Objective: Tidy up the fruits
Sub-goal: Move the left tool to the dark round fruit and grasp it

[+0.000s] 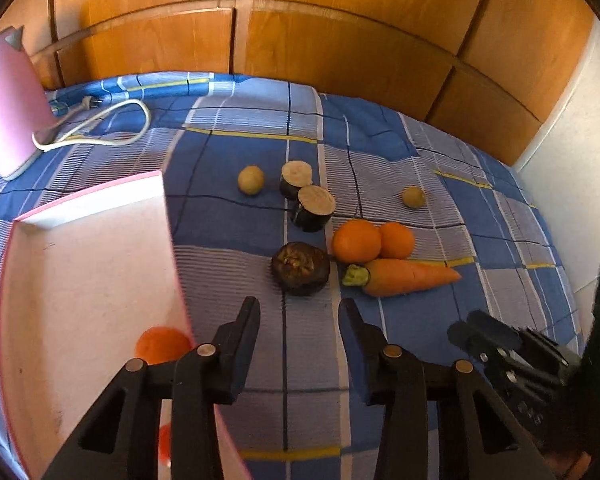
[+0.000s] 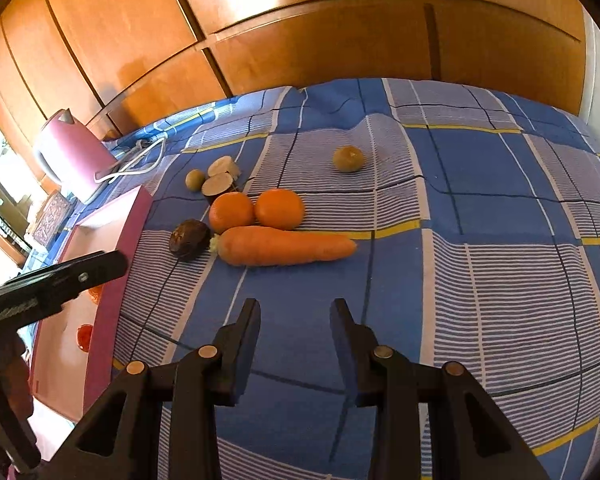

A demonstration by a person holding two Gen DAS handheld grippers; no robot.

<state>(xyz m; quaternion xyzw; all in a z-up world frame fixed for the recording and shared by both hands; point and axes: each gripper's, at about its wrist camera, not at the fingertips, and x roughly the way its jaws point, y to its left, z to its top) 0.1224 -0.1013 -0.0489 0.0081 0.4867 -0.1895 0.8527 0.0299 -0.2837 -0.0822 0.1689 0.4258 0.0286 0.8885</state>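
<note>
Two oranges (image 1: 356, 240) (image 2: 232, 211) lie side by side on the blue checked cloth, touching a carrot (image 1: 400, 277) (image 2: 284, 245). A dark brown fruit (image 1: 301, 267) (image 2: 190, 239) sits just left of them. Two small yellow-green fruits (image 1: 251, 179) (image 2: 348, 158) and two cut dark-skinned pieces (image 1: 314, 208) lie farther back. A pink-rimmed white tray (image 1: 80, 264) (image 2: 112, 264) on the left holds an orange fruit (image 1: 162, 345). My left gripper (image 1: 300, 310) is open and empty, short of the dark fruit. My right gripper (image 2: 294, 312) is open and empty, short of the carrot.
A pink kettle (image 1: 8, 100) (image 2: 74, 156) with a white cord (image 1: 112, 124) stands at the back left. Wooden cabinet doors (image 1: 340, 40) run behind the cloth. A white wall (image 1: 580, 168) lies to the right. The right gripper's body (image 1: 512, 352) shows at the lower right of the left wrist view.
</note>
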